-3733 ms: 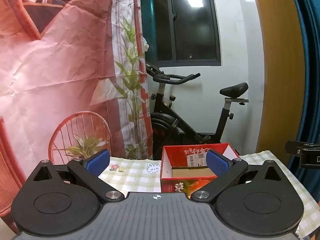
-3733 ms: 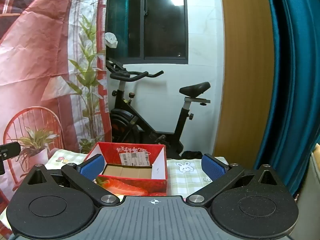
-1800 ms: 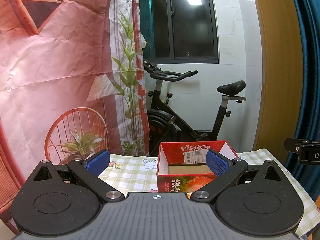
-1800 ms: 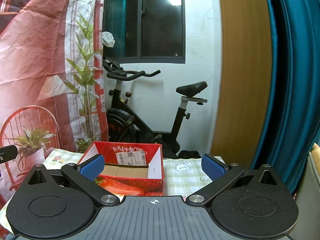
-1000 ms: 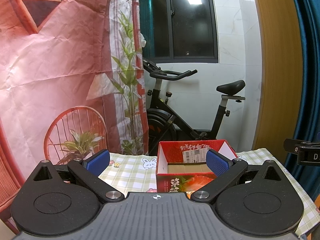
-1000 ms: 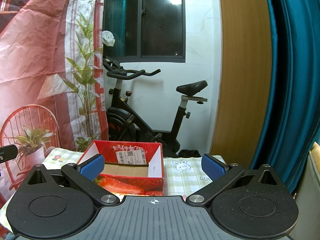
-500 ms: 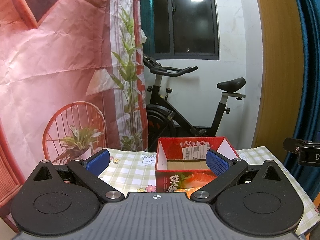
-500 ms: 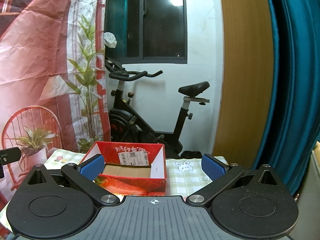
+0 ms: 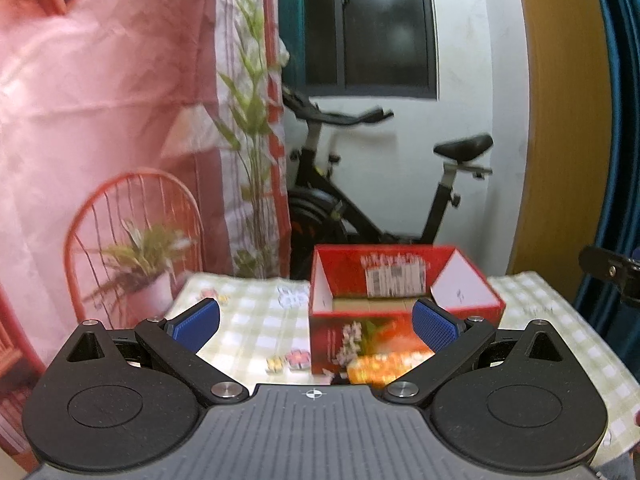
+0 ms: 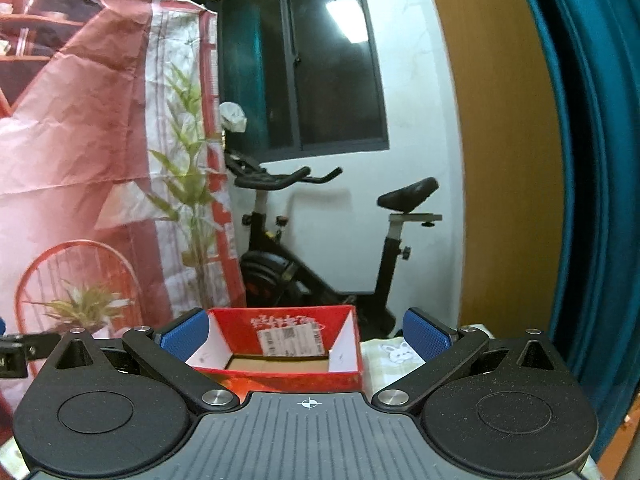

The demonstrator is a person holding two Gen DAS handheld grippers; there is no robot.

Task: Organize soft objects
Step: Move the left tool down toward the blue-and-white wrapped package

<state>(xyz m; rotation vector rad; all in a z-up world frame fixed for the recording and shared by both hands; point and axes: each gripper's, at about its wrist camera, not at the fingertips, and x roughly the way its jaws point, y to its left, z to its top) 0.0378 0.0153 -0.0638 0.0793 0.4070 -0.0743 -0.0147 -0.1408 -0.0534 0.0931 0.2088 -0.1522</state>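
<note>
Since a moment ago the left claw (image 9: 316, 320) has tipped downward, showing more checked worktop (image 9: 256, 316). Both claws gape empty. No soft object is visible; the red box (image 10: 280, 350) lies dead ahead of the right claw (image 10: 306, 334), slightly nearer it.

Exercise bike (image 10: 320, 240) beneath dark window (image 10: 312, 80)

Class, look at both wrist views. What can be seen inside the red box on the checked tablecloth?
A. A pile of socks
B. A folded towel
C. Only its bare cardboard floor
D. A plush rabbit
C: both views look into the open red box and show just its brown cardboard bottom, nothing resting on it.
</note>
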